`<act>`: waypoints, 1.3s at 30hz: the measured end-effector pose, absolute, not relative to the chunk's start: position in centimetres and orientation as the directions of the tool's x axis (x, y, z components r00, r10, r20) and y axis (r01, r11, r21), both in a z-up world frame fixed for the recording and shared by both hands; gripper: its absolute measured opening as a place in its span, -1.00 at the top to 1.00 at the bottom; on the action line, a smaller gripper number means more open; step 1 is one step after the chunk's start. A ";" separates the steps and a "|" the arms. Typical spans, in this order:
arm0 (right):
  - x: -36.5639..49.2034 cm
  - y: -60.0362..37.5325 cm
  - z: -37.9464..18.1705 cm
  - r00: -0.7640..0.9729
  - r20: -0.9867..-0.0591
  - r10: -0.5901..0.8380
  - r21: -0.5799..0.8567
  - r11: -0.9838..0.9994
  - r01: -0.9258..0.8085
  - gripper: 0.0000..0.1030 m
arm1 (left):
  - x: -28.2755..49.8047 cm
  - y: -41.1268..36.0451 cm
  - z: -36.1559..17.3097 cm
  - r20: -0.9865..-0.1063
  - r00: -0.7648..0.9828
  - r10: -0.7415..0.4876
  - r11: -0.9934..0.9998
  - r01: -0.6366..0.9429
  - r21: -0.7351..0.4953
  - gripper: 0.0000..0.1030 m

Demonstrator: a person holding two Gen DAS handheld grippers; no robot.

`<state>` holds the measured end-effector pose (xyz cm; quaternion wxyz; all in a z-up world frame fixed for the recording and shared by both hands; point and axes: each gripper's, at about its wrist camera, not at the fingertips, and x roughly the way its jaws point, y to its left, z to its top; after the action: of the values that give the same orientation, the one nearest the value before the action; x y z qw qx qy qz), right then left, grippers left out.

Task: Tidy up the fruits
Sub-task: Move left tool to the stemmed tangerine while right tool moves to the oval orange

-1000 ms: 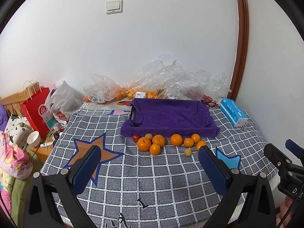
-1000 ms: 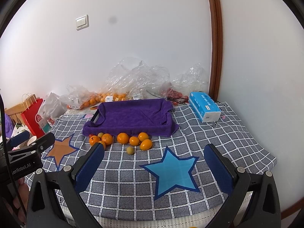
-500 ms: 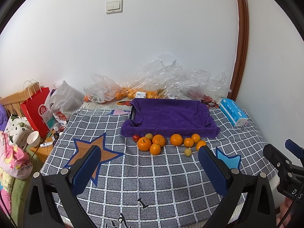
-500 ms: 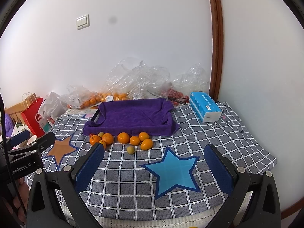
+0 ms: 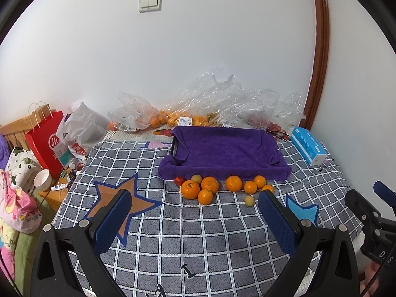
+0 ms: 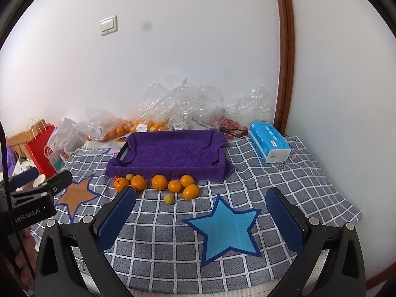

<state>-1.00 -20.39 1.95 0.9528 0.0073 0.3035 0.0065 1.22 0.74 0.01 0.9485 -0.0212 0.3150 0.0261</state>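
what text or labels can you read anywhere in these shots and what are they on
"enRobot.AI", first letters cut off: on the left gripper body, right wrist view.
"D.S", partial: on the right gripper body, left wrist view.
White round logo on the red paper bag: letters not legible.
Print on the blue tissue box and price stickers on the plastic fruit bags: too small to read.

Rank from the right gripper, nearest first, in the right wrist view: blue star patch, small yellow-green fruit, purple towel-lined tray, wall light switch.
1. Blue star patch, just ahead of the right gripper.
2. Small yellow-green fruit, ahead-left.
3. Purple towel-lined tray, behind the fruit.
4. Wall light switch, high, upper left.
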 end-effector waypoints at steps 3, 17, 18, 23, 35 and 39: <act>0.0 -20.3 1.3 0.812 -0.583 0.017 0.013 1.000 -0.011 -1.00 | 2.2 1.2 -0.7 -0.611 0.791 0.044 0.997 -0.074 -0.023 -0.99; 8.5 -21.7 -8.0 0.683 -0.728 0.051 0.064 0.998 -0.007 -0.66 | 9.7 4.5 -8.2 -0.734 0.675 0.075 0.992 -0.128 -0.016 -0.95; 9.2 -21.7 -8.6 0.670 -0.740 0.058 0.070 0.998 -0.010 -0.58 | 10.1 4.7 -8.6 -0.740 0.669 0.070 0.991 -0.130 -0.024 -0.95; 12.4 -20.9 -11.7 0.617 -0.781 0.098 0.108 0.994 -0.022 -0.40 | 11.6 6.0 -10.5 -0.758 0.649 0.057 0.991 -0.130 -0.037 -0.90; 17.2 -19.5 -15.8 0.538 -0.831 0.142 0.156 0.987 -0.020 -0.14 | 14.1 6.7 -12.6 -0.780 0.625 -0.031 0.993 -0.068 -0.094 -0.84; 17.5 -19.2 -16.5 0.536 -0.835 0.120 0.118 0.992 -0.038 0.02 | 14.9 5.4 -13.3 -0.789 0.613 -0.046 0.996 -0.037 -0.086 -0.84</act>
<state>17.53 -19.19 -16.46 0.8754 0.0427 0.4793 0.0452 14.85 5.43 -13.32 0.8968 -0.0469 0.4400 -0.0026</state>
